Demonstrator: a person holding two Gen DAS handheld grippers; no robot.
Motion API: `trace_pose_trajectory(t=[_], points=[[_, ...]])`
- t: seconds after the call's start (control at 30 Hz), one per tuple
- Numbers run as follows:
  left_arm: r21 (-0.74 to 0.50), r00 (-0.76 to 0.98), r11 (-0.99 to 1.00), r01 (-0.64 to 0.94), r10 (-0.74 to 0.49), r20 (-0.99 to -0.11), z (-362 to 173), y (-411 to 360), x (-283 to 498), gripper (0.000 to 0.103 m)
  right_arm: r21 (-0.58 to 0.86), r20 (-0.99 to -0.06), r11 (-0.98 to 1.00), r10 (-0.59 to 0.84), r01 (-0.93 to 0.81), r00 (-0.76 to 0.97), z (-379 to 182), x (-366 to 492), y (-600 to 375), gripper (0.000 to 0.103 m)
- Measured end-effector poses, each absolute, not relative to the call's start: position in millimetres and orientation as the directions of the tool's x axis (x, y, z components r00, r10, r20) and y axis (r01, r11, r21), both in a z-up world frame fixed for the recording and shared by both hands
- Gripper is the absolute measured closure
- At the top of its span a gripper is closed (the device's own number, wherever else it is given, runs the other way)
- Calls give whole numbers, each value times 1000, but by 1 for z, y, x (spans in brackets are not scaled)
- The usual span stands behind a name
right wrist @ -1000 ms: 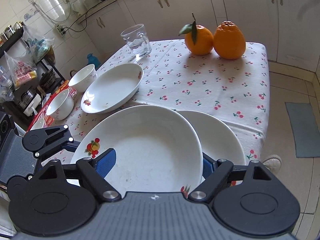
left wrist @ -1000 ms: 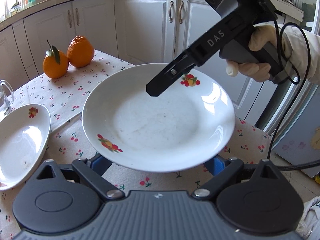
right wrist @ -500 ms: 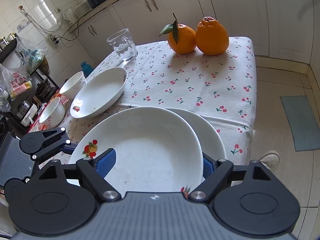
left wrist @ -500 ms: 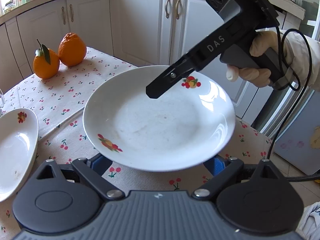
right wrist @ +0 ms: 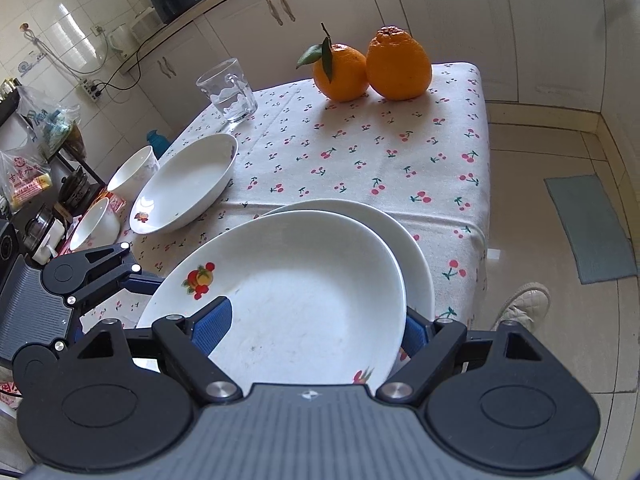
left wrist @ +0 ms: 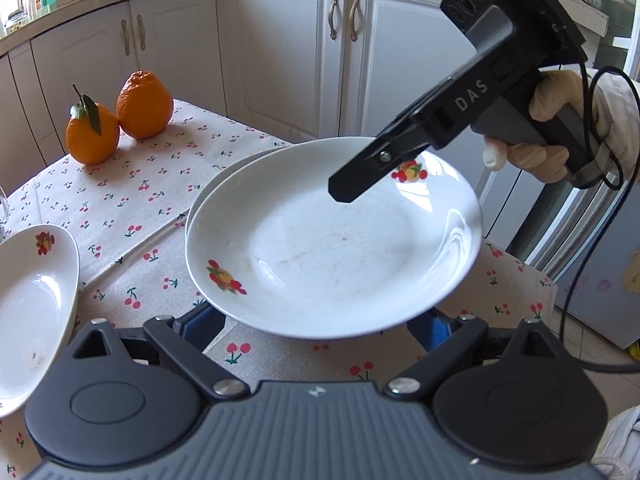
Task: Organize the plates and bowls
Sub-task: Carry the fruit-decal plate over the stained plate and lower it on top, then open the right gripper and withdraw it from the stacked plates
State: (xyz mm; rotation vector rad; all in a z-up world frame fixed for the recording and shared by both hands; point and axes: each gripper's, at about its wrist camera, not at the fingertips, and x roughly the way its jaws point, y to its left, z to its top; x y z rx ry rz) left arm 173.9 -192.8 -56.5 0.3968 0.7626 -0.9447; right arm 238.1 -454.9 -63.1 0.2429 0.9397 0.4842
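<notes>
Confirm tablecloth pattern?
Tablecloth: pale cloth with small red cherries on green stems; clearest in the right wrist view.

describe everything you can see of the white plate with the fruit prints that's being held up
The white round shallow plate with fruit prints looks like glazed ceramic, glossy, with red and yellow fruit motifs on its rim and faint smudges in its well. It is held tilted above the cherry-print tablecloth, partly over a second white plate lying on the table. The right gripper has it across the near rim, one blue pad inside the well. The left gripper sits at its opposite edge, pads under the rim.
</notes>
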Motion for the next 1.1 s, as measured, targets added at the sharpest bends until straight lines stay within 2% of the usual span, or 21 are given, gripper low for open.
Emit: trace_pose_trajectory(t=[0.57,1.1], points=[[-25,366,545,838,-596,-715,-59,-191,173,5,362,-732,906,422,-219,535,-54,215,-453,12],[32,420,555,831,-590,-689,-54,-187,158,6,233,-778,953,301,-191,551,-49,196,-432,11]])
